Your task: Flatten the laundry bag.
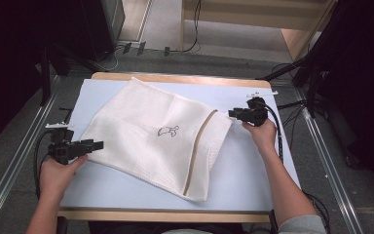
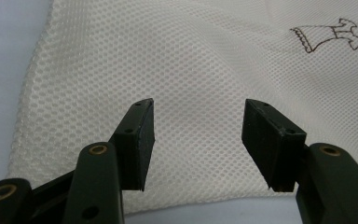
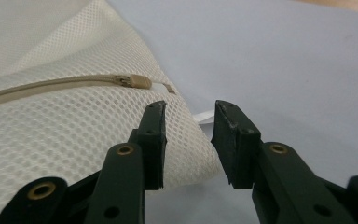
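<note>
We hold the left hand-held gripper [image 1: 99, 144] low at the near left, its jaws spread wide apart and pointing right, our left hand [image 1: 58, 175] wrapped around its grip with the forearm coming in from the near edge. Farther off at the right, our right hand [image 1: 262, 134] aims the right hand-held gripper [image 1: 230, 113] leftward, jaws parted more narrowly.

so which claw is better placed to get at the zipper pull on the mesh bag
The right claw. Its open jaws sit at the mesh laundry bag's corner, with the tan zipper pull just ahead. The left claw, also open, is at the opposite edge, far from the zipper.
</note>
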Available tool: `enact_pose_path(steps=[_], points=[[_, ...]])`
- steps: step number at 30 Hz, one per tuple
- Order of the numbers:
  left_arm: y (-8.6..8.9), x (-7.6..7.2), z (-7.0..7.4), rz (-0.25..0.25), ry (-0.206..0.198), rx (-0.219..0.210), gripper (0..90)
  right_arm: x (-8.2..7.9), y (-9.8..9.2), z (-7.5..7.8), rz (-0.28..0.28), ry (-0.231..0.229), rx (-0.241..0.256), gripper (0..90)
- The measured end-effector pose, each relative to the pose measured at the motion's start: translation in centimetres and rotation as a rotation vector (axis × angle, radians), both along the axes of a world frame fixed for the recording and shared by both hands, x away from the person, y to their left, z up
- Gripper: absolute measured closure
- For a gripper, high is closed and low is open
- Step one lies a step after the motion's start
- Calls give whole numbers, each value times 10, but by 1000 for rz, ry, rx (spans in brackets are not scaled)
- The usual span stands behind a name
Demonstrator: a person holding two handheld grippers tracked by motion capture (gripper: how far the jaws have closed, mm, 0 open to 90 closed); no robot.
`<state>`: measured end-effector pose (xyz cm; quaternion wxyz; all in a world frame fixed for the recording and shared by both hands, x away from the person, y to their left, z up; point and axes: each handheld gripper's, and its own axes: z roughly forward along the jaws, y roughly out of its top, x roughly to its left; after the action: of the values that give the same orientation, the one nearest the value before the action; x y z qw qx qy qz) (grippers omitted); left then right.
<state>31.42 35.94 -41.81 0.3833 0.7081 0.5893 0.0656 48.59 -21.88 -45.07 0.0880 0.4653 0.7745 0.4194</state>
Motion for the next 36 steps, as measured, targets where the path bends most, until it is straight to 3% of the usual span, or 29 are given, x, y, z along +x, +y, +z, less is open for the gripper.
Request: enact_pose_path(steps=[7,11,13,17,20,24,36], points=[[3,2,-7,12,8,25,457,7,11,-26,-2,64,-25,583],[8,3,-8,27,11,22,456,2,17,-26,7,28,-58,592],[10,4,-9,31,7,18,455,-2,20,-27,10,3,-92,636],[10,6,-9,28,8,14,451,-6,25,-25,22,5,-127,810],[11,6,-10,30,8,10,451,-6,25,-22,34,25,-141,860],[12,7,-10,26,-3,7,442,-6,15,-19,4,19,-172,865],[6,25,-12,-4,1,-1,420,-27,-42,-22,-78,62,-107,856]])
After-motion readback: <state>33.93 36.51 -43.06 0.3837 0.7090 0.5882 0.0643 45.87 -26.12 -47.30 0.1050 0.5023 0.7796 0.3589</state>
